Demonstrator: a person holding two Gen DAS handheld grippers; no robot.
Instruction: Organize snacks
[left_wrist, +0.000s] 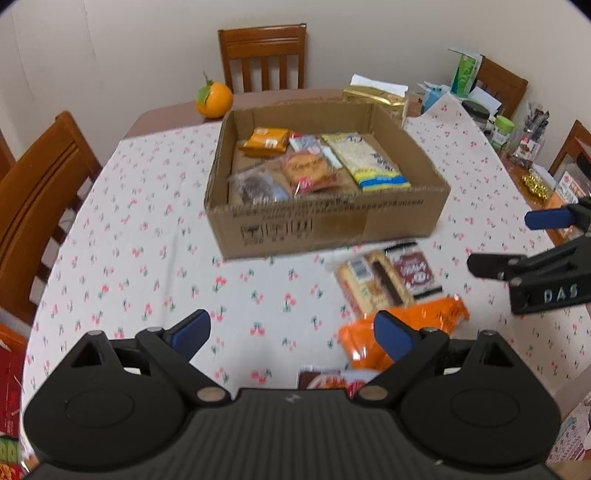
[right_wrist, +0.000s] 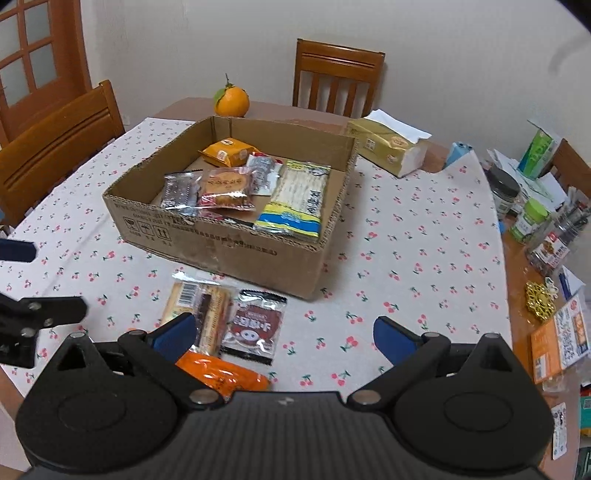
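Observation:
A shallow cardboard box (left_wrist: 325, 229) (right_wrist: 221, 243) on the cherry-print tablecloth holds several snack packets, among them a long cracker pack (left_wrist: 365, 158) (right_wrist: 295, 199). In front of the box lie a biscuit pack (left_wrist: 373, 284) (right_wrist: 195, 306), a dark red pouch (left_wrist: 413, 273) (right_wrist: 255, 325) and an orange packet (left_wrist: 402, 325) (right_wrist: 221, 373). My left gripper (left_wrist: 291, 334) hangs open over bare cloth, left of the orange packet, nothing between its fingers. My right gripper (right_wrist: 284, 336) is open above the loose snacks; the red pouch lies under the gap, untouched.
An orange (left_wrist: 214, 98) (right_wrist: 231, 99) sits behind the box, a tissue pack (right_wrist: 391, 146) to its right. Jars and clutter (right_wrist: 528, 218) crowd the table's right side. Wooden chairs (left_wrist: 40, 206) (right_wrist: 336, 74) ring the table.

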